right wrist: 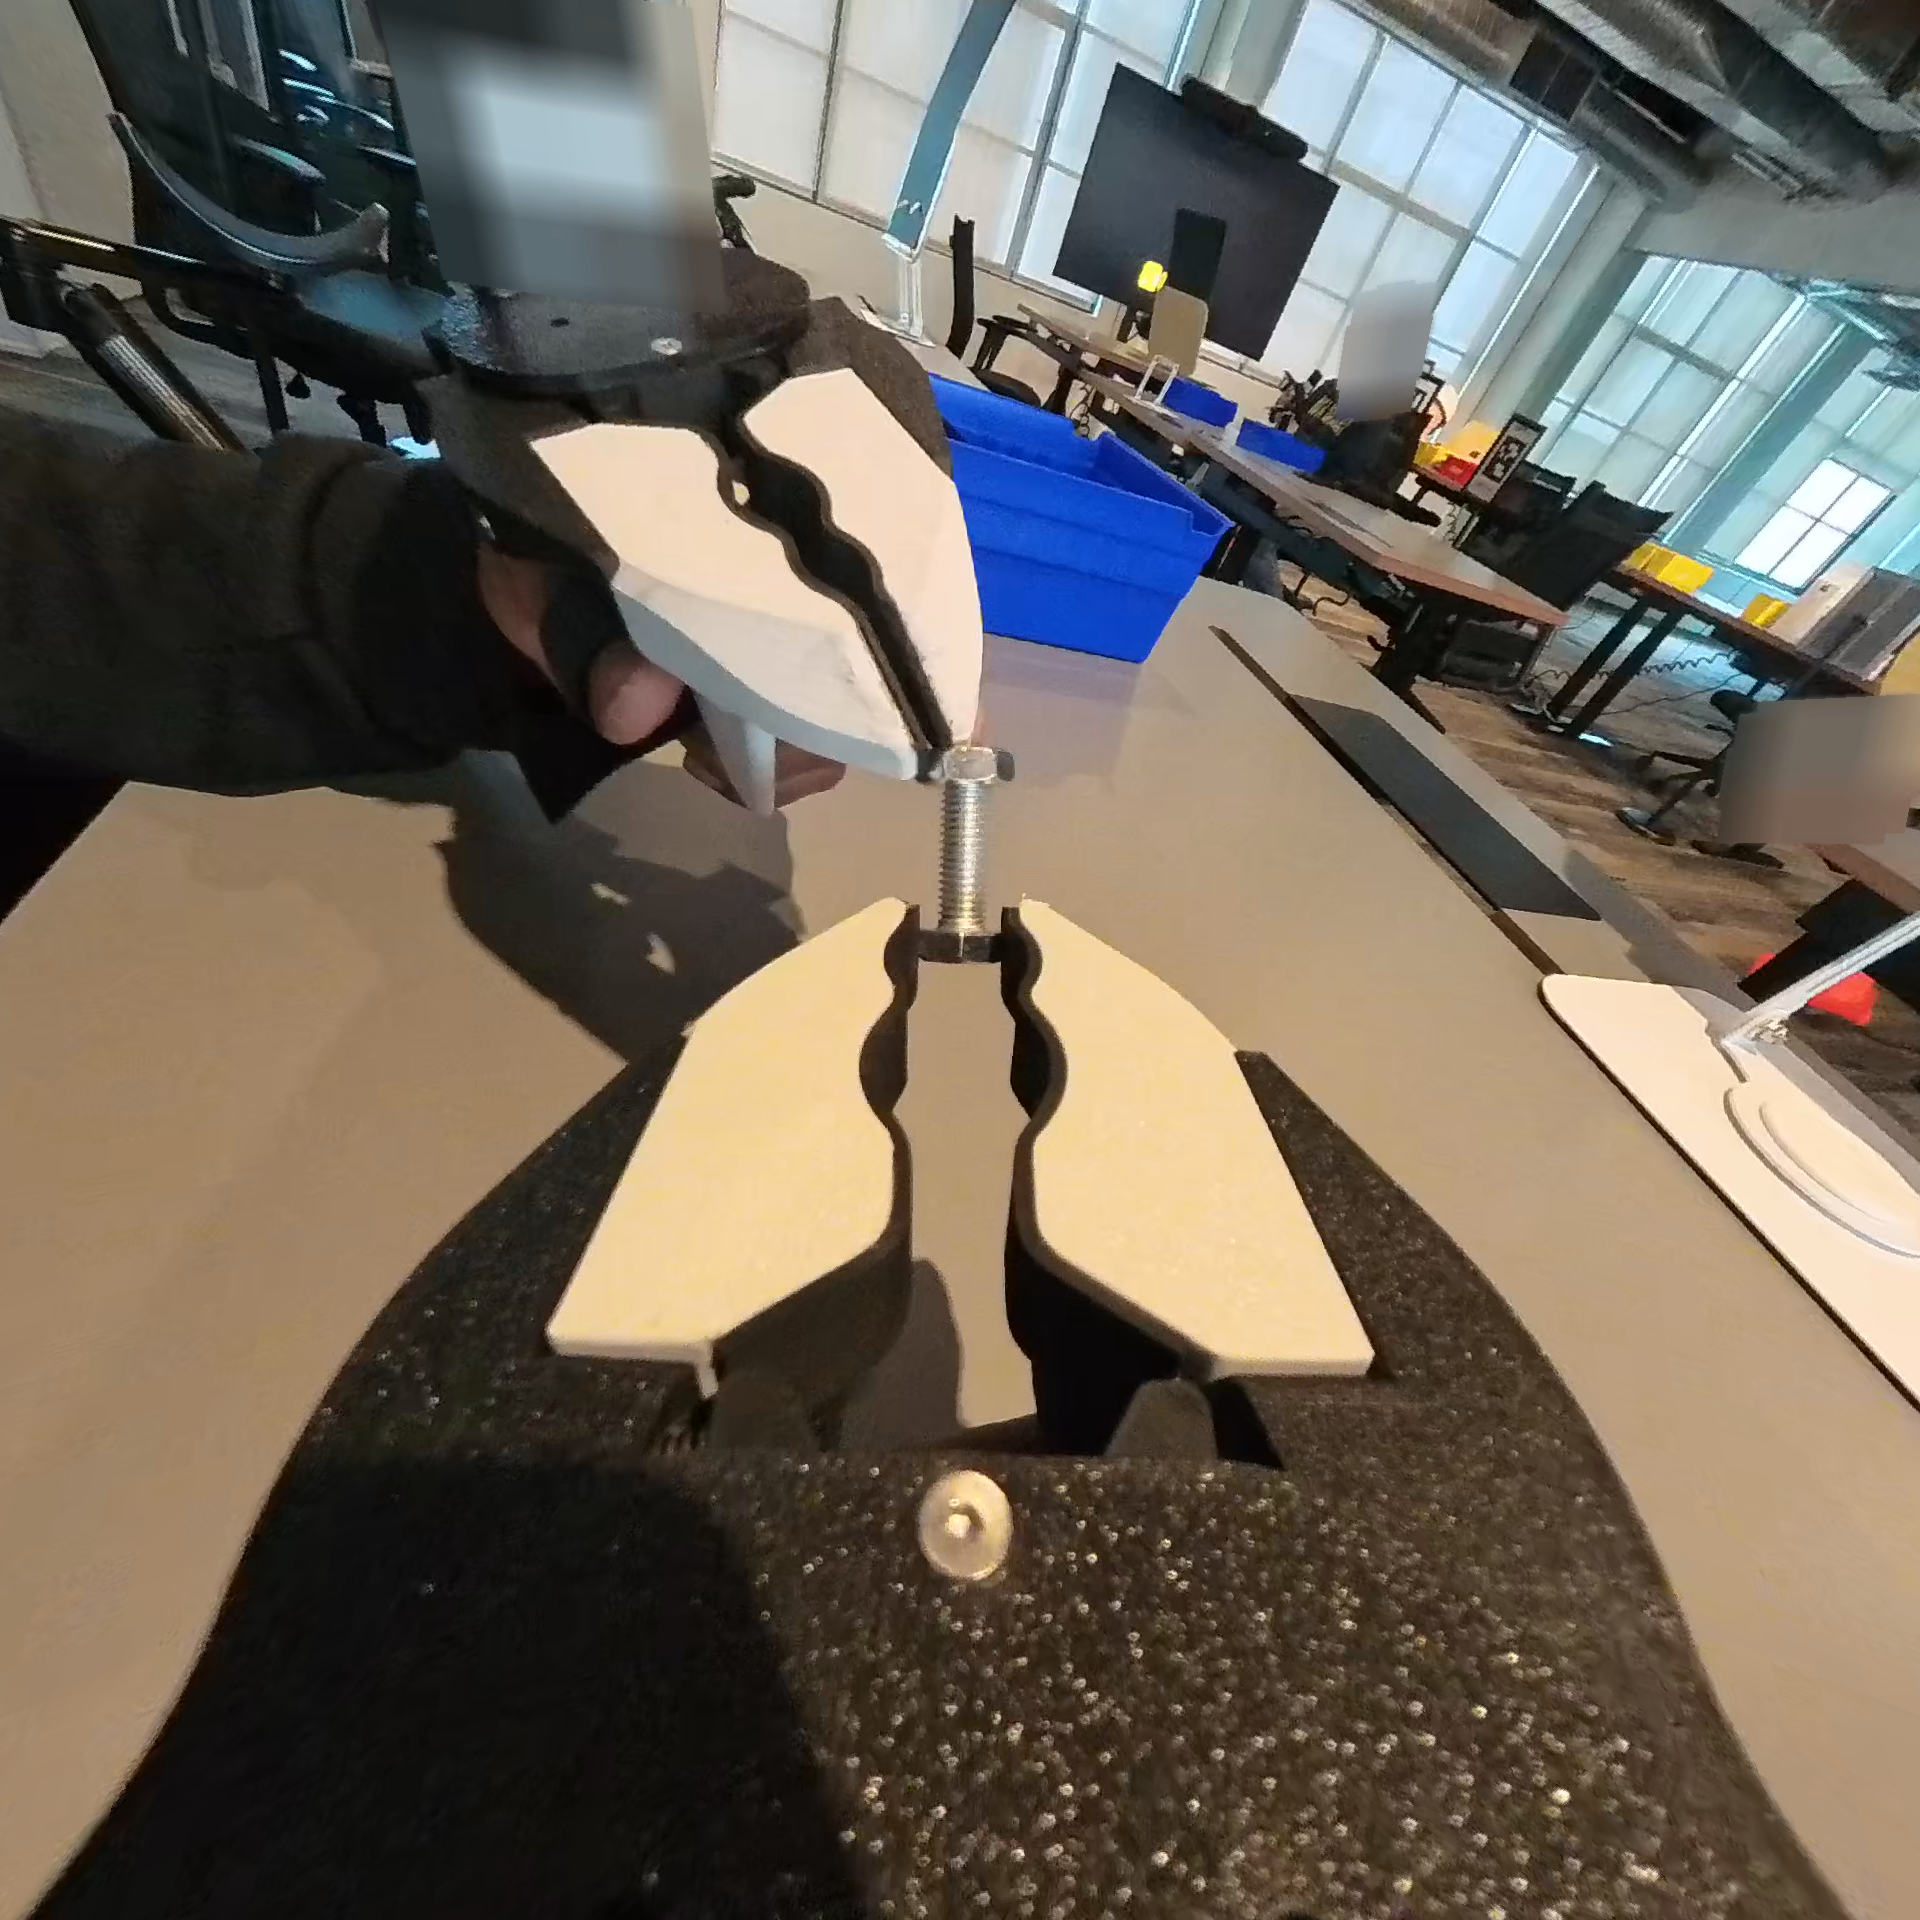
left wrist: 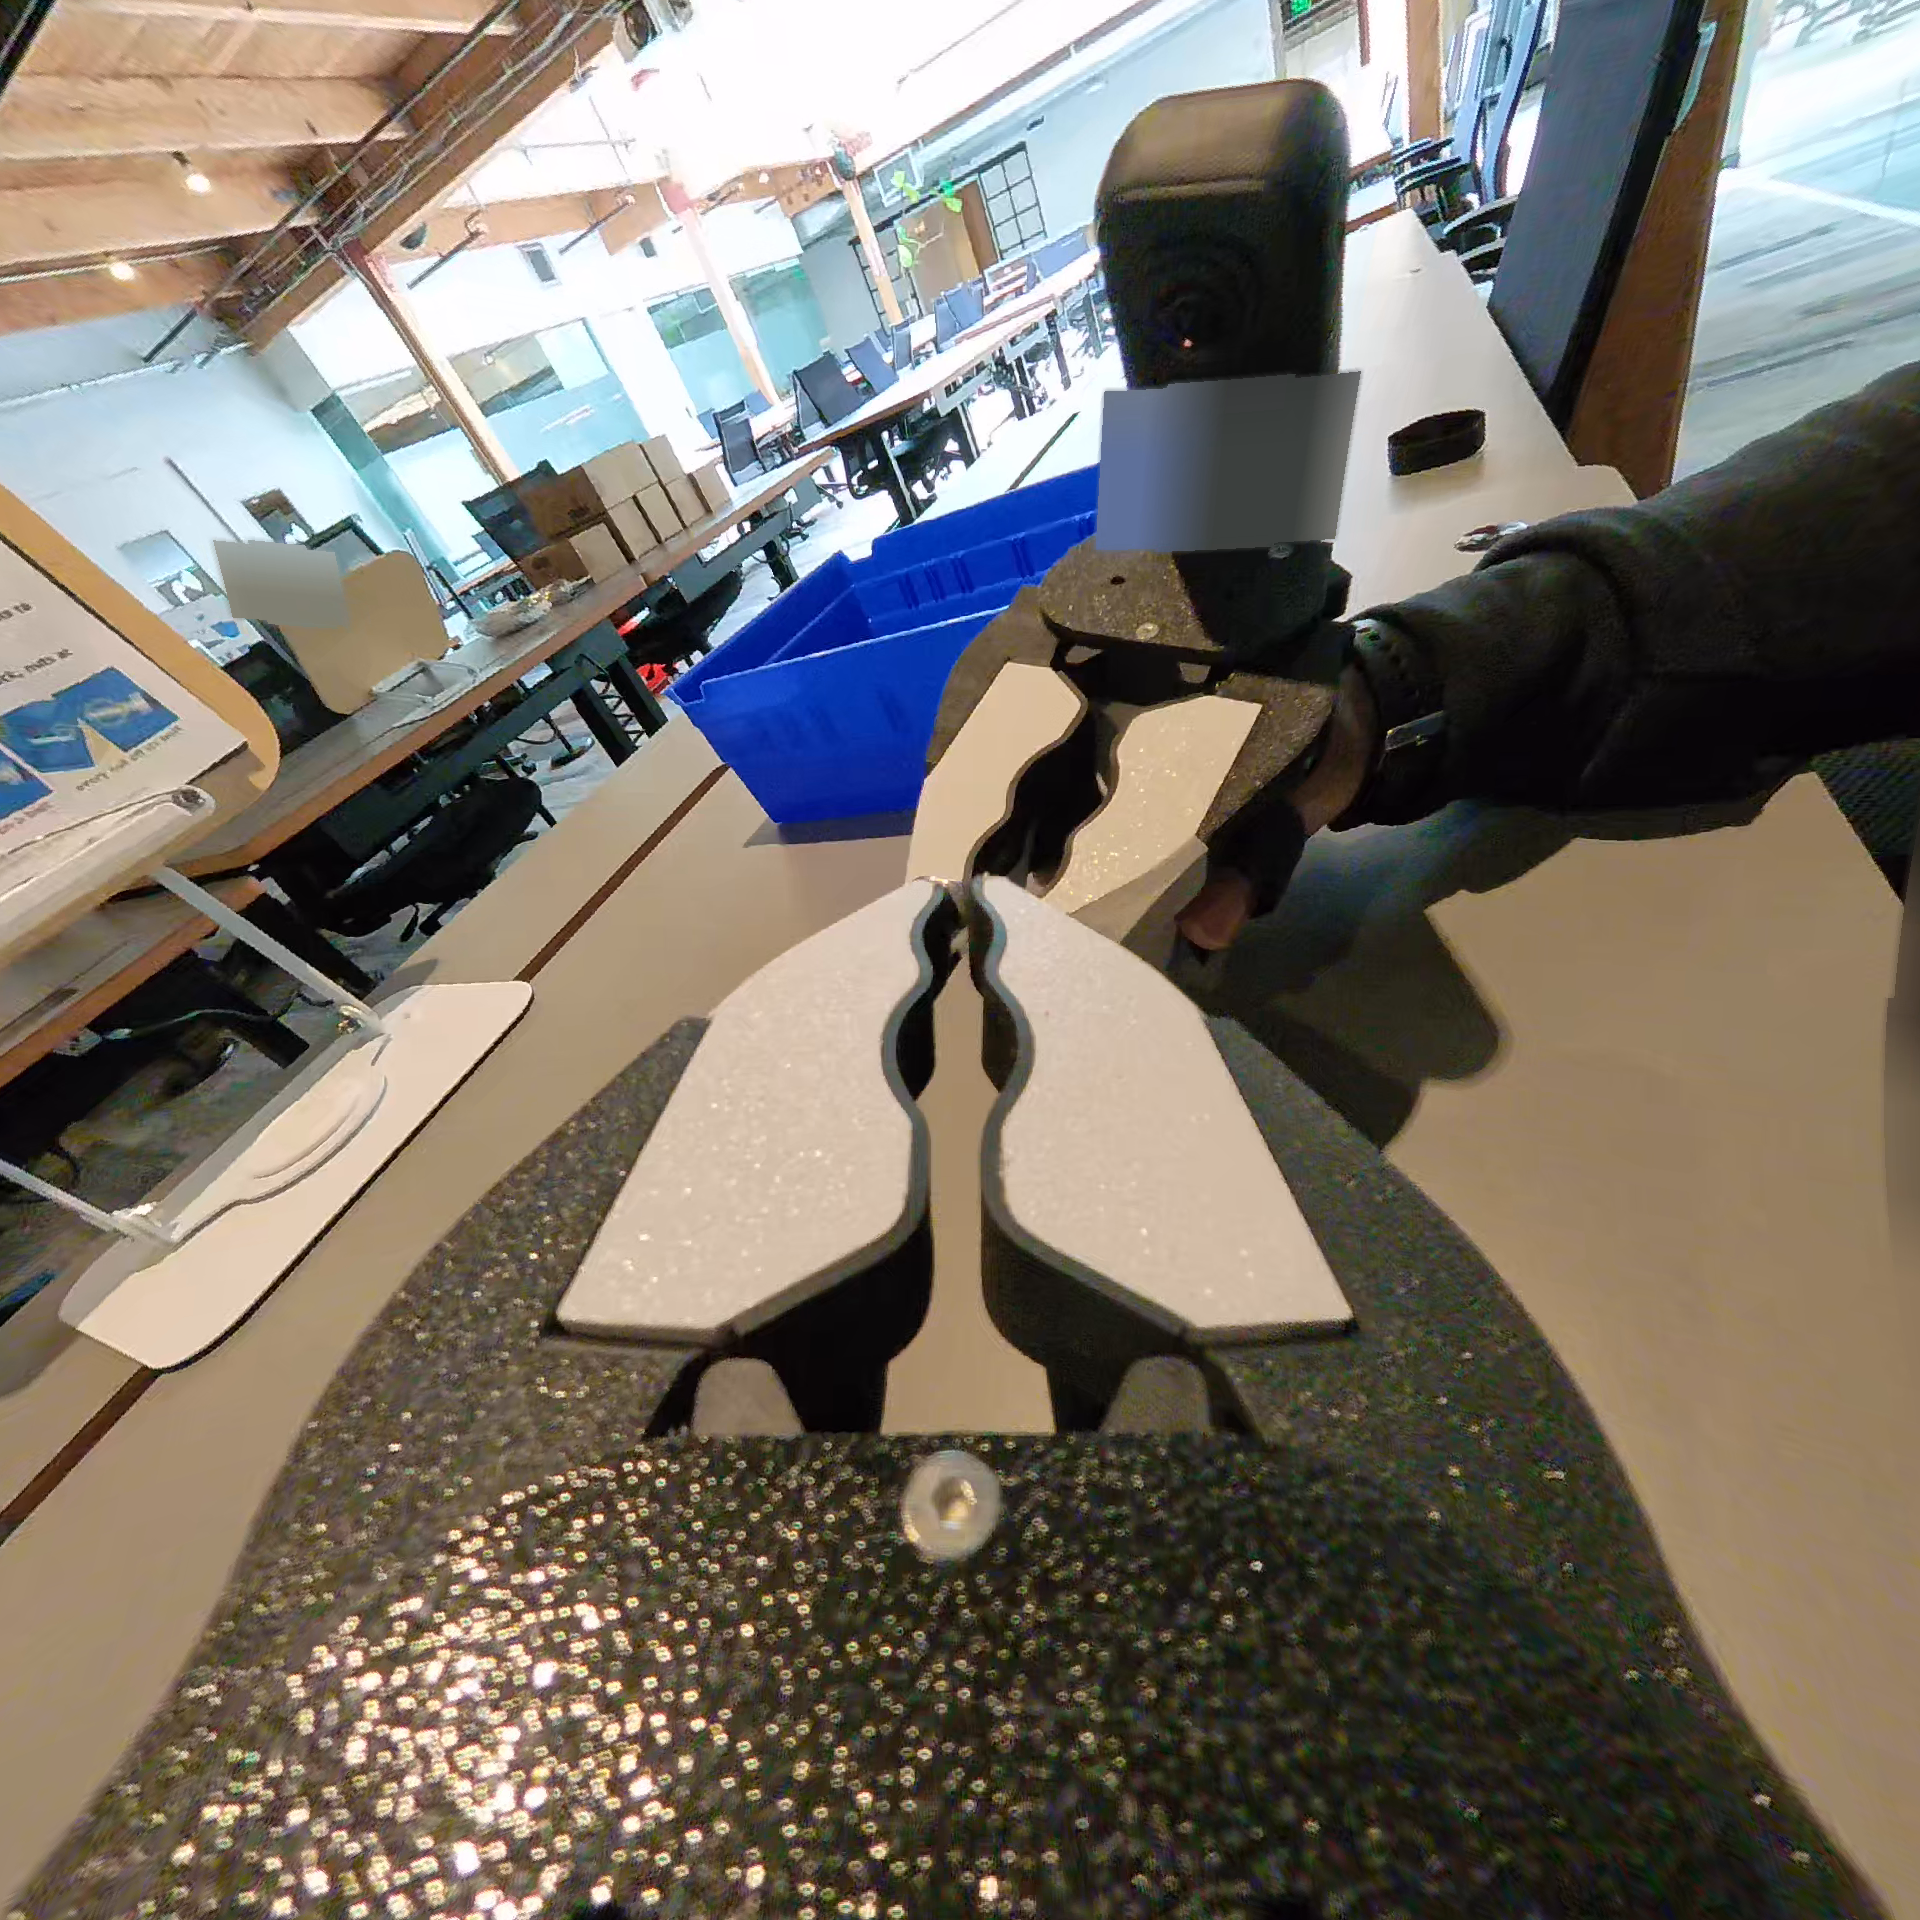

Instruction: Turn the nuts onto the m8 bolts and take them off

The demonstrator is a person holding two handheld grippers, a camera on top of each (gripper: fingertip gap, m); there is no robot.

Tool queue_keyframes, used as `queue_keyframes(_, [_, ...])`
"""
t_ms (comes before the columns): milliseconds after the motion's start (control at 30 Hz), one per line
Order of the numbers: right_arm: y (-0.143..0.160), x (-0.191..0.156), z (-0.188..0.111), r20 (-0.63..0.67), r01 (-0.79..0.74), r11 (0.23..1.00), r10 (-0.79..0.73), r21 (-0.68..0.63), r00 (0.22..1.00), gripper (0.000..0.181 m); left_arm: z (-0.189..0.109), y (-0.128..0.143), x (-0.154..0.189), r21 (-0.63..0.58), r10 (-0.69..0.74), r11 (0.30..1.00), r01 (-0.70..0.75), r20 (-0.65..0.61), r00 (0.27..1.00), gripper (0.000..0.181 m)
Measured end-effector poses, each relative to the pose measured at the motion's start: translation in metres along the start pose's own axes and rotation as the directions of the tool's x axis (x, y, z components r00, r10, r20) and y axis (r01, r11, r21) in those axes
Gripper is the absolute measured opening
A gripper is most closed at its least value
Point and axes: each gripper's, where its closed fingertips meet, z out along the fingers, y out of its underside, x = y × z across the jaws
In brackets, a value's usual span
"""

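The right gripper [right wrist: 961, 930] is closed on the dark hex end of a bolt [right wrist: 963, 857], which it holds upright above the grey table [right wrist: 312, 1039]. From the right wrist view it is hard to say whether that dark piece is the bolt's head or a second nut. The left gripper [right wrist: 961, 753] comes in from above, its jaws nearly together, pinching a silver nut [right wrist: 966, 766] at the very top of the threaded shank. In the left wrist view only a glint of metal shows between the tips of that gripper [left wrist: 951, 899].

The nut sits at the tip of the thread with almost the whole shank bare below it, so I judge it is either just starting on or about to come off; which of the two cannot be told. Nearly all the turning looks left to do if it is going on.

The bolt is bright, zinc-coloured, short and fully threaded. A blue bin [right wrist: 1081, 540] stands well behind on the table; no other bolts or nuts are in view
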Motion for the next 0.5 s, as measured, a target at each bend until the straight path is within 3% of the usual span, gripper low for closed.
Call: queue_keyframes(500, [-0.010, -0.005, -0.002, 0.011, 0.010, 0.998, -0.011, 0.056, 1.000, 0.015, -0.006, -0.014, 0.004, 0.093, -0.105, 0.989, 0.111, -0.068, 0.992, 0.003])
